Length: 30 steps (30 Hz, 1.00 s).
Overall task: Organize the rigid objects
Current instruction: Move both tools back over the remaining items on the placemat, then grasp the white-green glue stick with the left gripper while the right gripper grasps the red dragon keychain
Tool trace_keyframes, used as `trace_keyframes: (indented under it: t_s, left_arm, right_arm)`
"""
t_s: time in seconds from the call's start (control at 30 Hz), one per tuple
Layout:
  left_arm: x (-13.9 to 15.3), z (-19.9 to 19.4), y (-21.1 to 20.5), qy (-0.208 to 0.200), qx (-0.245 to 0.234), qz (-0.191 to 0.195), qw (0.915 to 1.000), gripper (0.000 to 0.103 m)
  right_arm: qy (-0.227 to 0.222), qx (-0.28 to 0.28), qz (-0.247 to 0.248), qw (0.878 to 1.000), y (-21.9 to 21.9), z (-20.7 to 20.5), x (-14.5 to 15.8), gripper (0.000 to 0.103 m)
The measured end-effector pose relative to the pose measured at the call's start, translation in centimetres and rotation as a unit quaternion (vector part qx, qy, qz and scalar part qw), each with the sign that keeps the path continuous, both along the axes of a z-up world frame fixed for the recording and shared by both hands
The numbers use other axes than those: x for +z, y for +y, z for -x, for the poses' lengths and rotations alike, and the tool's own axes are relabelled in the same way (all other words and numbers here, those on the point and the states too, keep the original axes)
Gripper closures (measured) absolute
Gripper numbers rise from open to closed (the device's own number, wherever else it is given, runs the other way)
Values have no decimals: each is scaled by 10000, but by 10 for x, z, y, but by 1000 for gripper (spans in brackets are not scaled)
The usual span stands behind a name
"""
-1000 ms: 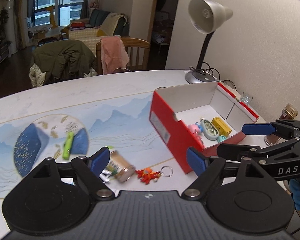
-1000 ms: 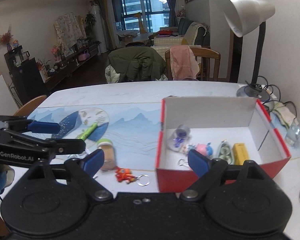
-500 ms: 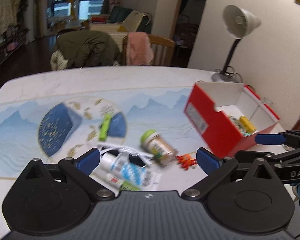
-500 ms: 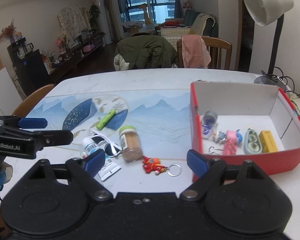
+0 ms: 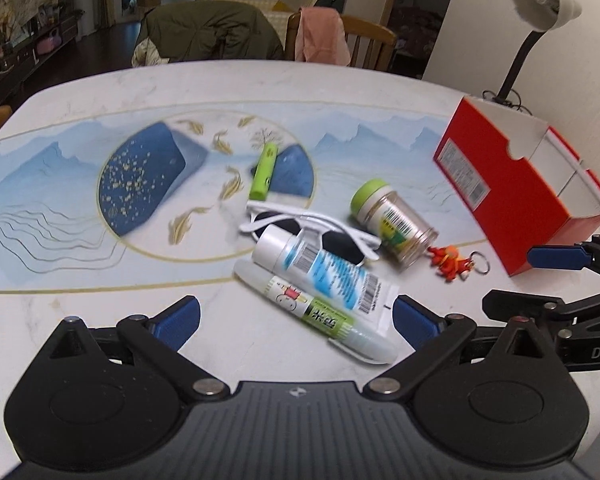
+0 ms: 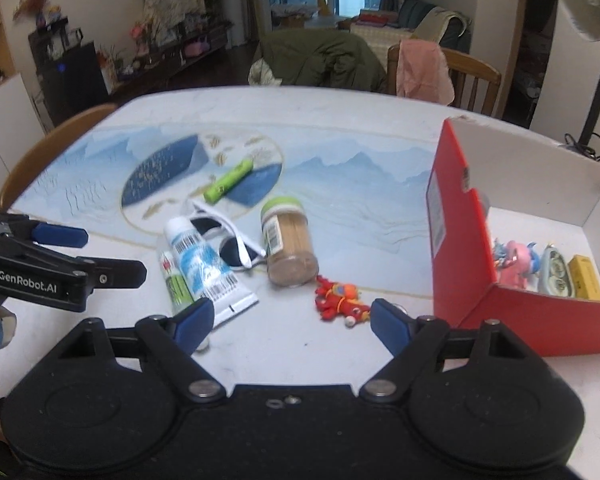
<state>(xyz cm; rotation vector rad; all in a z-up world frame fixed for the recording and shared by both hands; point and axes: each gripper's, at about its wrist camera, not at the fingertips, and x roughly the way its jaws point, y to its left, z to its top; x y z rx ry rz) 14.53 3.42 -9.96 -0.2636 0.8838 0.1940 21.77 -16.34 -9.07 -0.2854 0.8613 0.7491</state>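
- The left gripper (image 5: 294, 318) is seen with its jaws spread wide and nothing clamped; only bare table (image 5: 220, 80) and the near end of a white-and-green tube (image 5: 316, 312) lie between the blue pads.
- Just ahead of that gripper a blue-and-white tube (image 5: 320, 268) is laid across white sunglasses (image 5: 300, 228), touching the white-and-green tube.
- A green-lidded jar (image 5: 392, 220) is found on its side ahead and to the right, with a red keychain figure (image 5: 448, 262) just beside its base.
- A green marker (image 5: 265, 172) is placed farther ahead, on the round blue motif.
- The right gripper (image 6: 292, 318) is closing with nothing pressed by its pads; the red keychain figure lies just ahead, between them.
- The red box (image 6: 456, 240) is set to the right of the right gripper, holding a pink toy (image 6: 516, 258) and a yellow block (image 6: 586, 276).
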Motion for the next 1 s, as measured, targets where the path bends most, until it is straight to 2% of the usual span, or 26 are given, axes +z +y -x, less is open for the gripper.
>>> trace_keyframes:
  t_s: [0.27,0.5,0.63,0.73,0.9,1.0]
  left_arm:
    - [-29,-17,-8,328,-112,-87,9994,0]
    - [-39,-26,-14,377,-133,-159,9991,0]
    - [-46,-31,-12,450,-66,-50,9990,1]
    - [-50,-33,-10,480,-42,62,9988,1]
    - [-52,-33,-6,496,25,2,9988,2]
    - [-51,-33,-2,507,56,-57,9987,6]
  right_arm:
    - [74,48,491,9988,17,-23,-30,28]
    - [34,147,773,9969,28,-41,-48,37]
    - [-27,273,901,9956,33,-46,-55,42]
    - [-111,347,973,9946,36,-49,-58,43]
    - [-205,405,1030,9936,39,-54,-58,44]
    - [-240,442,1053,9932,39,-57,-59,45]
